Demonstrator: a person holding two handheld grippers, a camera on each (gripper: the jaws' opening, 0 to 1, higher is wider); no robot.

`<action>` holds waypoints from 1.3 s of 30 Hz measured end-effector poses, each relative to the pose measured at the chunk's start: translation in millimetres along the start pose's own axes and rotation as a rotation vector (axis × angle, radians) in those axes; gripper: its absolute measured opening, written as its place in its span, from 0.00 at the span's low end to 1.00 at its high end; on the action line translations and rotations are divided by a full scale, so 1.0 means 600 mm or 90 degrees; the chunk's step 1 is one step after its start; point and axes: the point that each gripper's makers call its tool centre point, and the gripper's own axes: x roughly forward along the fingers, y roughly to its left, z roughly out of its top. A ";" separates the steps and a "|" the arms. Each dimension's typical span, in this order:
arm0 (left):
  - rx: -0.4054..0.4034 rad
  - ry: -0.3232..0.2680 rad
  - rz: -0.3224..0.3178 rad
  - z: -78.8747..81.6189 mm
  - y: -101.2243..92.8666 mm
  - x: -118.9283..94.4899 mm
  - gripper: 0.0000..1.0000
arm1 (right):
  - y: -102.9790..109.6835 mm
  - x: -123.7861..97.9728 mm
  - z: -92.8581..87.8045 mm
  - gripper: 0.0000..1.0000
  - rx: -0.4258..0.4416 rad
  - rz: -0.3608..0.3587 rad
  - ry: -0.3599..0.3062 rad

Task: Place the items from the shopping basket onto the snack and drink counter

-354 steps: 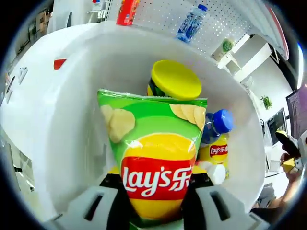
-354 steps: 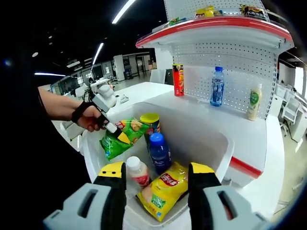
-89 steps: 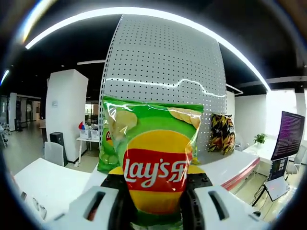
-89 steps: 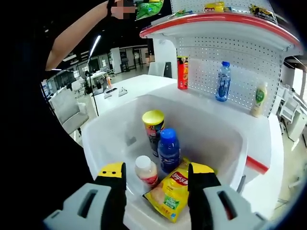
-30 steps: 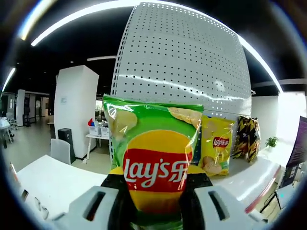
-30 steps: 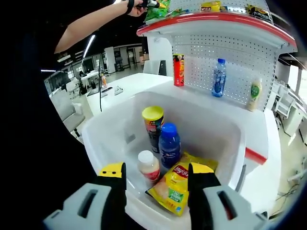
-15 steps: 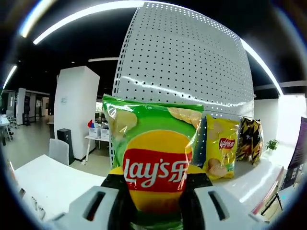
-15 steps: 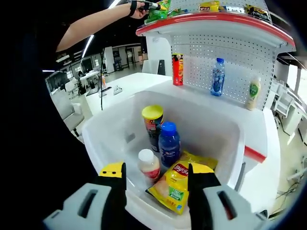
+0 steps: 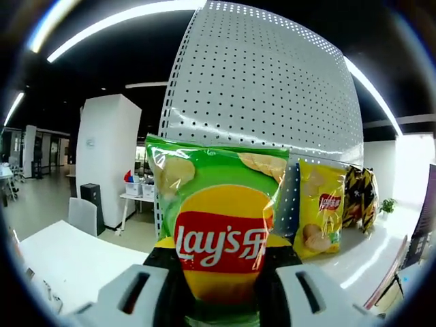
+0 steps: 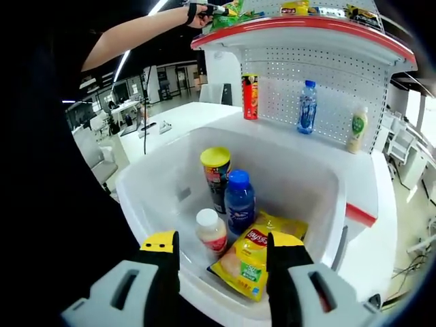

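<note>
Green foil fronts your left gripper view: your left tongs (image 9: pixel 216 262) are clamped on the lower half of a green-and-yellow Lay's crisp bag (image 9: pixel 216 214), held upright before the white perforated back panel (image 9: pixel 272 88) of the top shelf. Just to its right stands a yellow Lay's crisp bag (image 9: pixel 320 218) on the white shelf board (image 9: pixel 354 262), with a dark black-and-yellow snack bag (image 9: pixel 360 204) beyond it.

Your right tongs (image 10: pixel 222 257) hover with jaws apart, holding nothing, over the white plastic shopping basket (image 10: pixel 146 204). Inside it stand a yellow-lidded crisp can (image 10: pixel 216 174), a blue-capped blue drink bottle (image 10: pixel 238 201) and a small white-capped bottle with a red label (image 10: pixel 211 231), beside a flat yellow crisp bag (image 10: pixel 253 262).

On the white tabletop (image 10: pixel 300 153) behind the basket stand a tall red crisp tube (image 10: pixel 249 95), a clear water bottle with a blue cap (image 10: pixel 306 105) and a pale bottle with a green label (image 10: pixel 353 133). Your outstretched arm (image 10: pixel 136 37) reaches the green bag to the red-edged upper shelf (image 10: pixel 306 27).
</note>
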 end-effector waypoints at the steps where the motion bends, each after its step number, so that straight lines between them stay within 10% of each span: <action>1: -0.005 -0.003 -0.003 -0.001 -0.001 0.001 0.36 | -0.001 -0.001 0.000 0.50 0.000 -0.001 0.000; 39: 0.034 0.003 0.028 -0.040 0.024 0.042 0.46 | 0.007 0.018 0.000 0.49 -0.012 0.013 0.013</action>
